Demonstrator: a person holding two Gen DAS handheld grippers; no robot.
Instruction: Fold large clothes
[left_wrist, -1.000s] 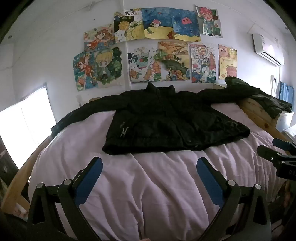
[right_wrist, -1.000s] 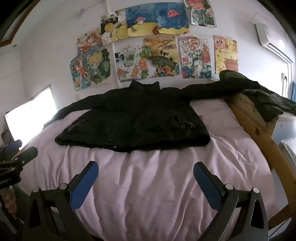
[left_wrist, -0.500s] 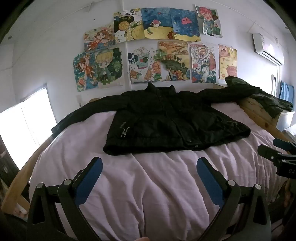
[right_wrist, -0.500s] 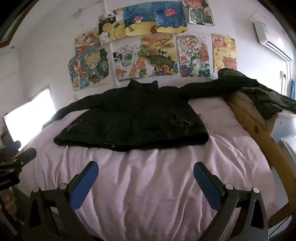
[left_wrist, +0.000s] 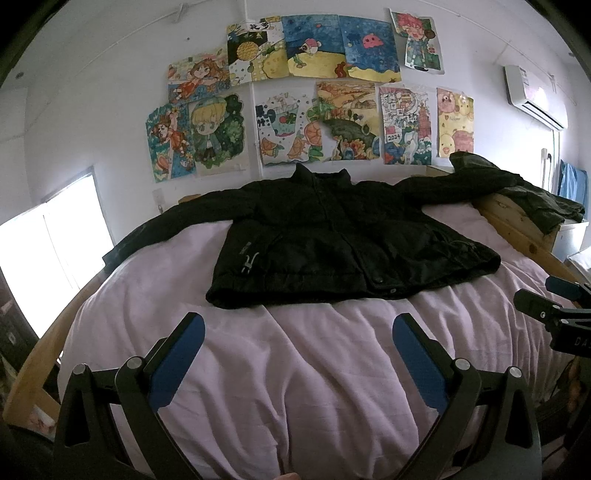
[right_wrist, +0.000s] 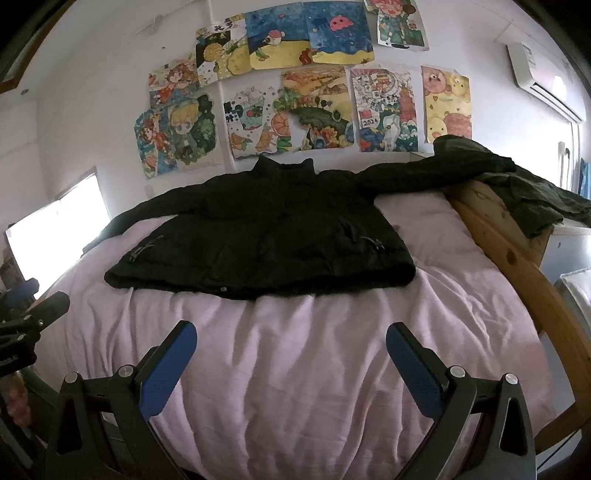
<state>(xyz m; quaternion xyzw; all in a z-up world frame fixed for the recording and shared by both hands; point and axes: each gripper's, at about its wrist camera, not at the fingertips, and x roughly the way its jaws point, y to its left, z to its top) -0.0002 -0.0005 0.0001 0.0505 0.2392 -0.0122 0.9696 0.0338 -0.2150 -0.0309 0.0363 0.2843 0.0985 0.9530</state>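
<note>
Left wrist view: black jacket (left_wrist: 343, 251) laid flat, sleeves spread, on the pink-sheeted bed (left_wrist: 295, 369); left gripper (left_wrist: 297, 341) spread wide, empty, short of the jacket hem.

Right wrist view: right gripper (right_wrist: 291, 341) likewise released; jacket (right_wrist: 266, 240) framed marginally nearer than before. Folding judged unstarted.

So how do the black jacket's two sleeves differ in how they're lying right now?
The left sleeve stretches out toward the window side, sloping down over the edge of the pink bedsheet. The right sleeve reaches the other way, with its end draped up onto the wooden bed frame. The right sleeve's end lies beside a dark green garment; nothing lies beside the left sleeve. Both are spread out straight, unfolded, on the black jacket.
</note>
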